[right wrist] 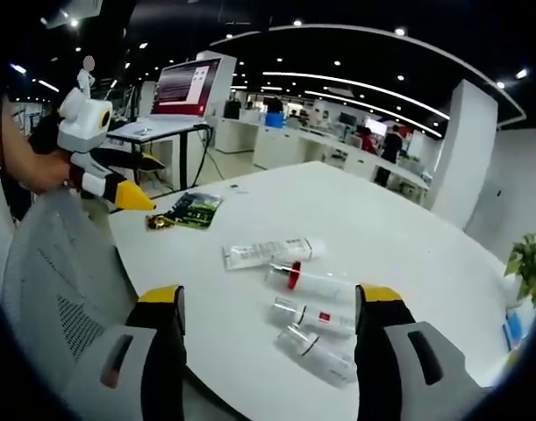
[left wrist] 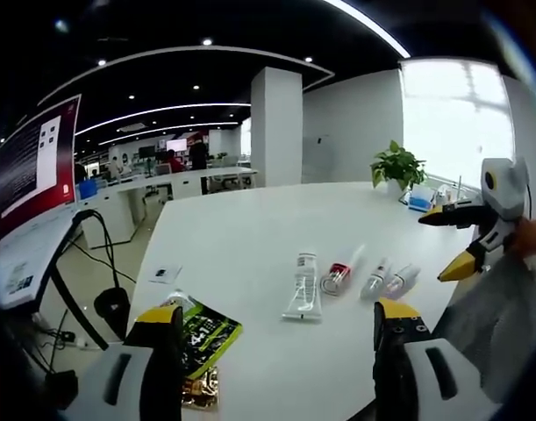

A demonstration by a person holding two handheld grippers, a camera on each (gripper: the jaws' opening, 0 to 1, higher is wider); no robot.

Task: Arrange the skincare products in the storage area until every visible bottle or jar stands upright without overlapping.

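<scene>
White table, green packet (plant beyond)

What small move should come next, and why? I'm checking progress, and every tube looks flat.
Probably bring the open right tool down onto the nearest clear tube with a white cap and close on it, so it can be stood up. All four tubes lie on their sides on the white table, and this one sits between the right tool's jaws, while the left tool, also open, holds nothing.
</scene>
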